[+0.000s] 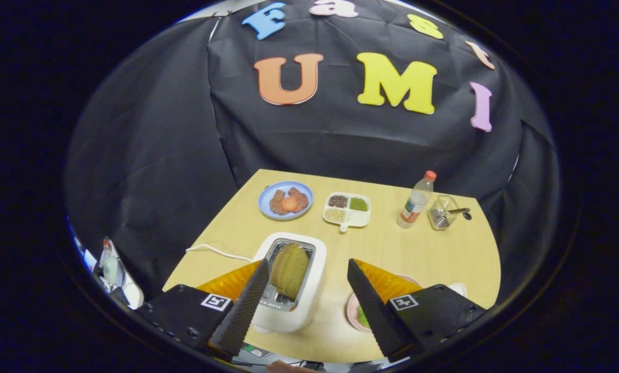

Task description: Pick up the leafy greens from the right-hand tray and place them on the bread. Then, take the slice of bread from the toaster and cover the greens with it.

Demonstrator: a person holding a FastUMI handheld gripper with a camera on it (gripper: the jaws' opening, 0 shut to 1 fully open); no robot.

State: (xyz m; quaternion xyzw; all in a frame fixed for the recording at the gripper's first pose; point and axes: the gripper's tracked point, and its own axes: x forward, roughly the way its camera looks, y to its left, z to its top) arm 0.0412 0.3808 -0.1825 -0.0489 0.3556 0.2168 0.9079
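A white toaster (309, 254) stands on the wooden table just ahead of my fingers, and a brown bread slice (289, 270) sticks up out of its slot. My gripper (308, 271) hangs above it, open, with nothing between the fingers; the slice sits close to the left finger. A pink plate (355, 311) lies under the right finger, with a bit of leafy green (363, 316) showing on it; the rest is hidden by the finger.
Farther back are a blue plate (285, 199) with brown food and an orange piece, a white divided tray (347, 209), a plastic bottle (416, 201) and a wire basket (442, 212). A white cord (216, 251) runs left from the toaster.
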